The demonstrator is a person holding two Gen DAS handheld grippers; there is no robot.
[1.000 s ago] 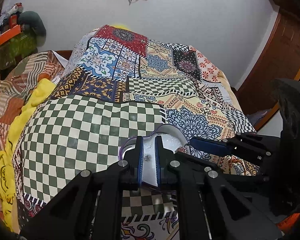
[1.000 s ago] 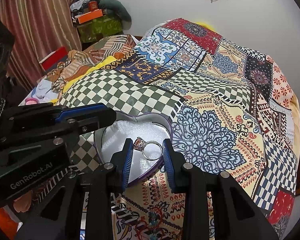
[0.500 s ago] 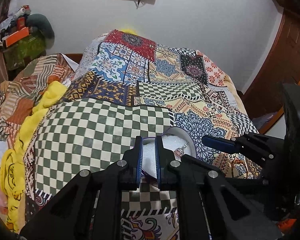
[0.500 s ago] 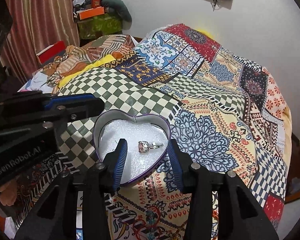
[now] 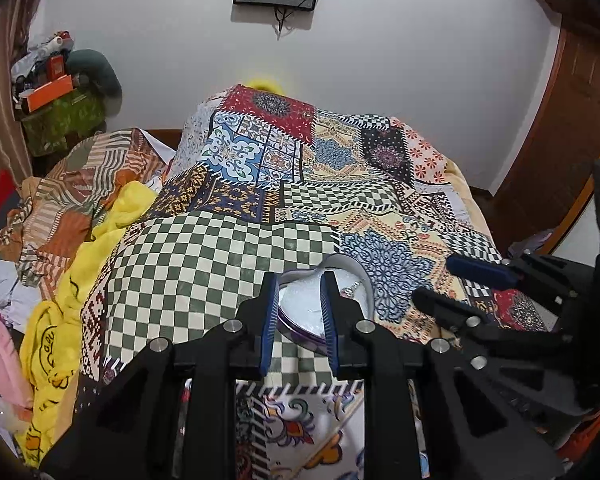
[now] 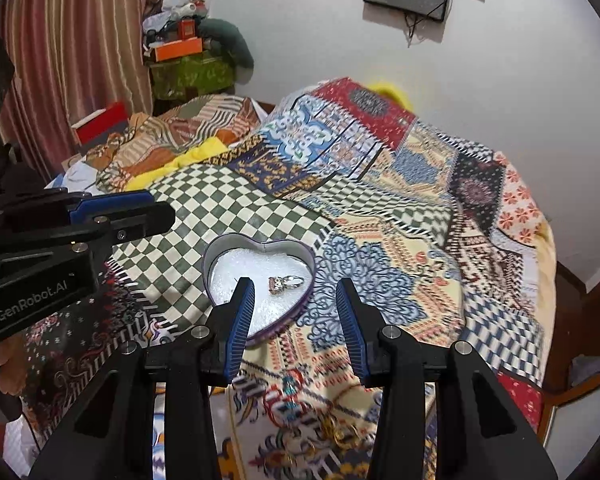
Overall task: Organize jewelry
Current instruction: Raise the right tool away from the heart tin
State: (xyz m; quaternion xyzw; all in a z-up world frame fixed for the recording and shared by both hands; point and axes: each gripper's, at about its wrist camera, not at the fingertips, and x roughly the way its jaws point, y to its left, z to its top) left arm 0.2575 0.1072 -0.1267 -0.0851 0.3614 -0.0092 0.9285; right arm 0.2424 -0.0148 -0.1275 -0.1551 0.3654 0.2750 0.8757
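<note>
The ring (image 6: 285, 283) lies in the heart tin (image 6: 260, 248), just ahead of the released right tool (image 6: 296, 312); more jewelry possibly lies nearer the bed's foot edge.

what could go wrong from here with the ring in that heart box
The heart-shaped purple tin sits on a soft patchwork bedspread, so a nudge from the open right gripper could tip it and spill the loose silver ring. The left gripper, open and straddling the tin, could drag it.

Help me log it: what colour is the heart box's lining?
White, sparkly lining; clearest in the right wrist view.
</note>
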